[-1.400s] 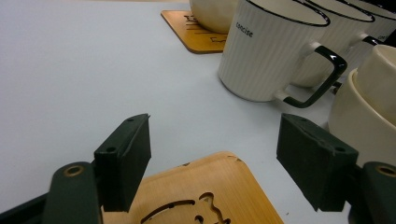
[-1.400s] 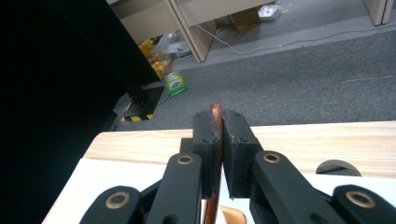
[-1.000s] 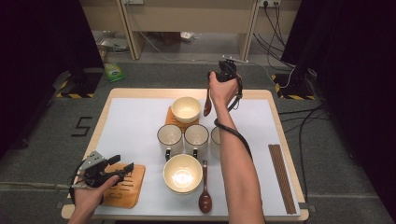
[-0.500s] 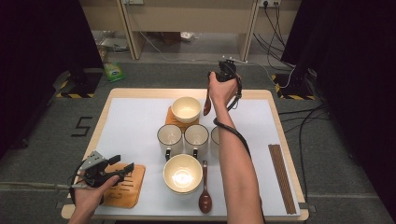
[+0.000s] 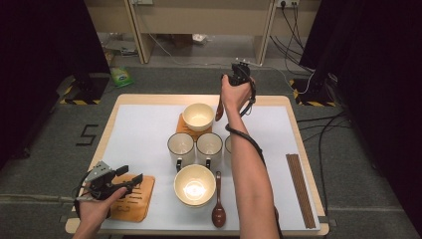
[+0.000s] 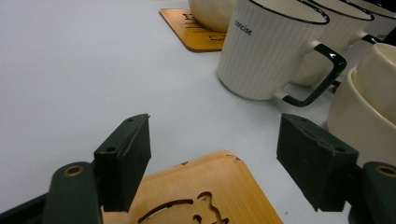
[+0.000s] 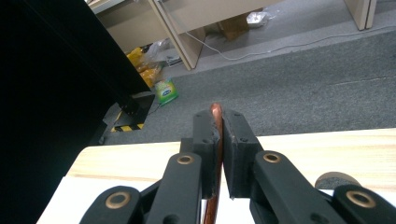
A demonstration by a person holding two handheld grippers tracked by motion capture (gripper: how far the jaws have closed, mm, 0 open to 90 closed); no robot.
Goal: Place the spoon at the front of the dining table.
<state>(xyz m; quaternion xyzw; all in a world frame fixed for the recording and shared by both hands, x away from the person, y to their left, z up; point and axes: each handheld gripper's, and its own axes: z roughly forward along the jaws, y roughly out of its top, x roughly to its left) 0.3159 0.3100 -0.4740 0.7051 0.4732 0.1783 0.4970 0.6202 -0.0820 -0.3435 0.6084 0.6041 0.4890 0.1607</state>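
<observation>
right forearm stretched long over the middle of the table, hand cocked up past the far bowl (image 5: pixel 198 116), right gripper (image 5: pixel 238 75) raised near the table's far edge. jaws pinched tight on a reddish-brown wooden spoon (image 7: pixel 215 154), handle clamped between the pads with the tip poking out just above them. spoon (image 5: pixel 219 107) hanging down from the hand, bowl end just beside the far bowl's rim; touching or not, hard to say from above.

left gripper (image 5: pixel 124 178) low at the near left corner, parked over a wooden coaster (image 5: pixel 132 199), jaws spread wide with nothing between the pads, just the coaster's corner (image 6: pixel 205 186) below.

middle pretty crowded: far bowl on its own coaster (image 5: pixel 183 127), a row of ribbed mugs (image 5: pixel 180 148) shoulder to shoulder, a near bowl (image 5: pixel 194 185) with a second spoon (image 5: pixel 218 209) lying just right of it. chopsticks (image 5: pixel 299 188) along the right edge, well apart from the rest. plenty of bare white mat (image 5: pixel 139 134) on the left half and at the far right corner. not much slack between mugs and near bowl.
</observation>
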